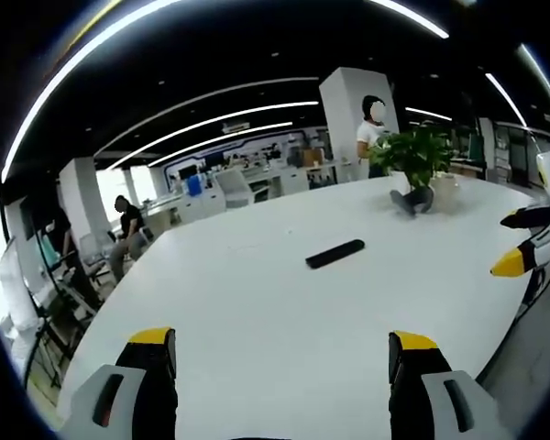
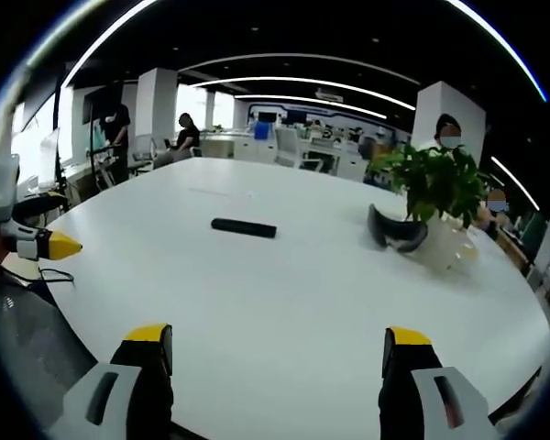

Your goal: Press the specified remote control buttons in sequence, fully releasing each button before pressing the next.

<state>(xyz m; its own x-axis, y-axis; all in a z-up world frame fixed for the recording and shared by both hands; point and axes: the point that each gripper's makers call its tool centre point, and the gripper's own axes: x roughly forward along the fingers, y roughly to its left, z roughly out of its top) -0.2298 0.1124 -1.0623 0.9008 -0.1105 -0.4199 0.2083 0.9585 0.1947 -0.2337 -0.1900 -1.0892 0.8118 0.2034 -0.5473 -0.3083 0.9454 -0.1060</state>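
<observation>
- A slim black rectangular remote control (image 1: 335, 254) lies flat near the middle of a broad white oval worktop (image 1: 257, 330) in an open-plan office, well apart from both claws.
- In the left gripper view, the left claw (image 1: 282, 353) hovers over the near edge of the worktop, its yellow-tipped black jaws set wide apart and holding nothing.
- In the right gripper view, the right claw (image 2: 277, 348) is likewise spread wide and empty, with the remote control (image 2: 244, 227) lying far ahead and slightly left of its line.
- Each claw enters the other's view at the side: the right claw (image 1: 524, 240) at the right edge, the left claw (image 2: 38, 240) at the left edge.
- A leafy green potted plant in a pale pot (image 2: 438, 197) stands on the far right of the worktop, with a dark curved object (image 2: 392, 231), too small to identify, just beside it.
- People sit and stand at desks far behind the worktop.
- No button appears pressed yet; the approach looks like the step in hand.
- Risks: the unsecured remote could skid or spin under an off-centre push; a wide jaw tip could catch two buttons at once; a hasty second press could come before full release; a claw closing in could block the remote from view.
</observation>
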